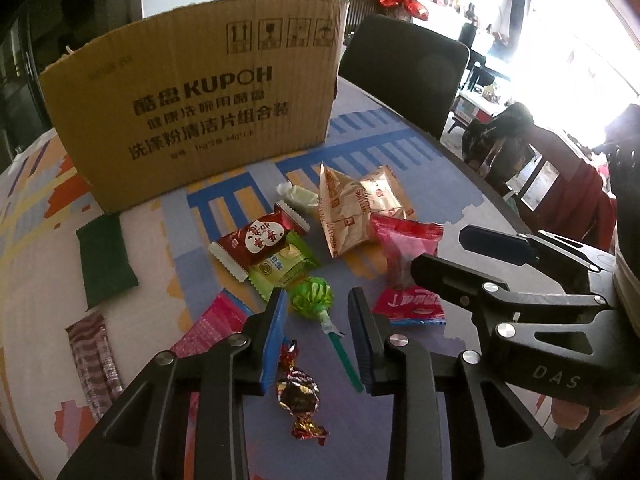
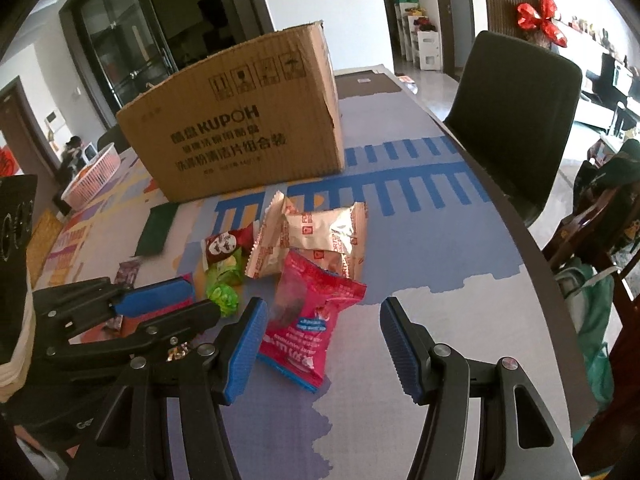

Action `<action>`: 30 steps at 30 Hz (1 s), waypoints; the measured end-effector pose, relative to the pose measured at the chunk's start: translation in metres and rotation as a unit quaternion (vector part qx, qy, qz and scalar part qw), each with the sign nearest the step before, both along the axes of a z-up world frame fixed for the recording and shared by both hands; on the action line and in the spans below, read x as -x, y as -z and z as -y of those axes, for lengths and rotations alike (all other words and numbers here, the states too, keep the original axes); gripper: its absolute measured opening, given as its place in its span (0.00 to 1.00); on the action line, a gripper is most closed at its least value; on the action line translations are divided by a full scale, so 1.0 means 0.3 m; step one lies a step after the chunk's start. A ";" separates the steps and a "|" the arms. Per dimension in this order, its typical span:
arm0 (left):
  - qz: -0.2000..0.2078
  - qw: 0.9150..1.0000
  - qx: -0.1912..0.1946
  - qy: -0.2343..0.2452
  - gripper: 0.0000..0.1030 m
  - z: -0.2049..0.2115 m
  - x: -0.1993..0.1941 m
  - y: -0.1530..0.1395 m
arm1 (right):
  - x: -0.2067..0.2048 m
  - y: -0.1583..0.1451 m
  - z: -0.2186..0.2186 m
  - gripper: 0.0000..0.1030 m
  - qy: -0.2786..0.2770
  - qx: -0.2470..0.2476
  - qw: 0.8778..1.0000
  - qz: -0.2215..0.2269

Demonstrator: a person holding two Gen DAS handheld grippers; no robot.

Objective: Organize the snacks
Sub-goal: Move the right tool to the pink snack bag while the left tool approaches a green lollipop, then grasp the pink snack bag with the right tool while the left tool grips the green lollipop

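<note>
Loose snacks lie on the patterned tablecloth (image 1: 132,332) in front of a cardboard box (image 1: 192,120) (image 2: 240,128). My left gripper (image 1: 318,312) hangs over a green lollipop (image 1: 312,298). The lollipop head sits between the blue pads with a gap on each side, so the gripper is open. A foil-wrapped candy (image 1: 300,396) lies just below it. My right gripper (image 2: 324,336) is open wide over a pink-red packet (image 2: 308,320) lying near its left finger. Gold packets (image 1: 352,208) (image 2: 316,236), a red-and-white packet (image 1: 260,244) and a green packet (image 1: 280,268) lie behind.
A dark green packet (image 1: 106,256), a striped stick packet (image 1: 94,360) and a pink packet (image 1: 216,320) lie to the left. A black chair (image 2: 516,120) stands at the table's right edge. A pink basket (image 2: 94,180) sits far left. The right gripper (image 1: 452,258) crosses the left view.
</note>
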State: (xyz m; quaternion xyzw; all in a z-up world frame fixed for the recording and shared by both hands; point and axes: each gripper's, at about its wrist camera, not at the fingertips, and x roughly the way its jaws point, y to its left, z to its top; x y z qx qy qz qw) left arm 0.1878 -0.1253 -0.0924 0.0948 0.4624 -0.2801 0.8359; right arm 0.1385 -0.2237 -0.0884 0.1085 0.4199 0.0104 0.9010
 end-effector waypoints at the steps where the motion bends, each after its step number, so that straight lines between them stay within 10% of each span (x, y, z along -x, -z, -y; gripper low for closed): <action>1: -0.001 1.000 -0.001 0.000 0.29 0.001 -0.004 0.003 | -0.004 0.005 -0.002 0.58 -0.001 -0.001 1.000 -0.002; 21: -0.014 1.000 -0.007 -0.006 0.24 0.016 -0.041 0.041 | -0.054 0.052 0.007 0.57 -0.012 -0.032 0.999 -0.029; 30: -0.009 1.000 -0.006 -0.012 0.25 0.022 -0.026 0.045 | -0.035 0.050 -0.021 0.36 -0.039 -0.046 0.998 -0.036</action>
